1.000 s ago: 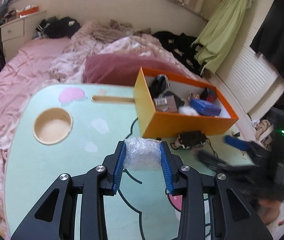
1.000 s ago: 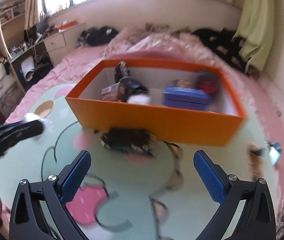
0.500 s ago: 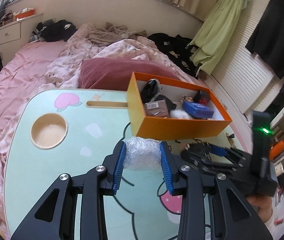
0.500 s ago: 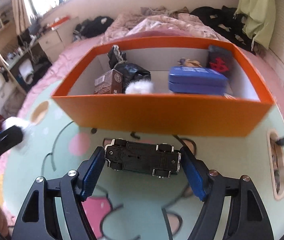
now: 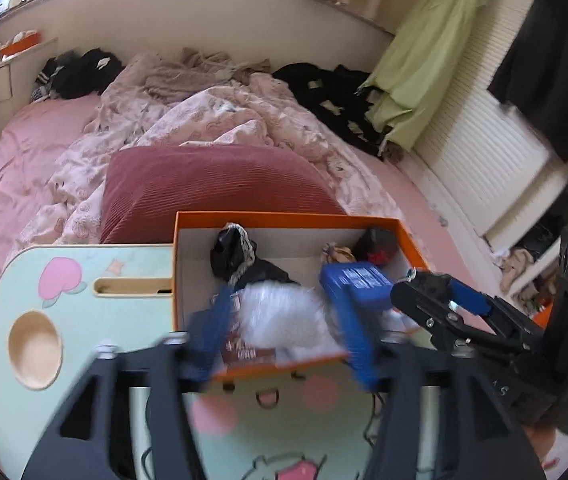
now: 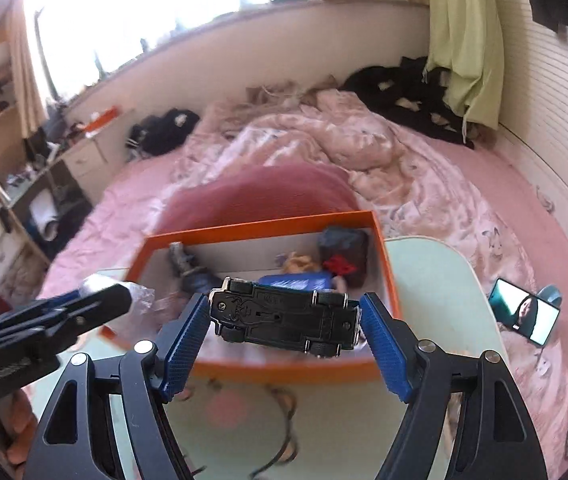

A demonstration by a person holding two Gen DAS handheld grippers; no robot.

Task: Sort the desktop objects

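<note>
On the pale-green table (image 5: 84, 304) stands an orange box (image 5: 284, 219).

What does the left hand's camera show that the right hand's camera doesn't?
Only the left wrist view shows the table's round cup hollow and slot, and the clear plastic wad between the left gripper, whose fingers have just been opening. Only the right wrist view shows the phone and the black toy car clamped in the right gripper. Both show the orange box, blue case and bed.
</note>
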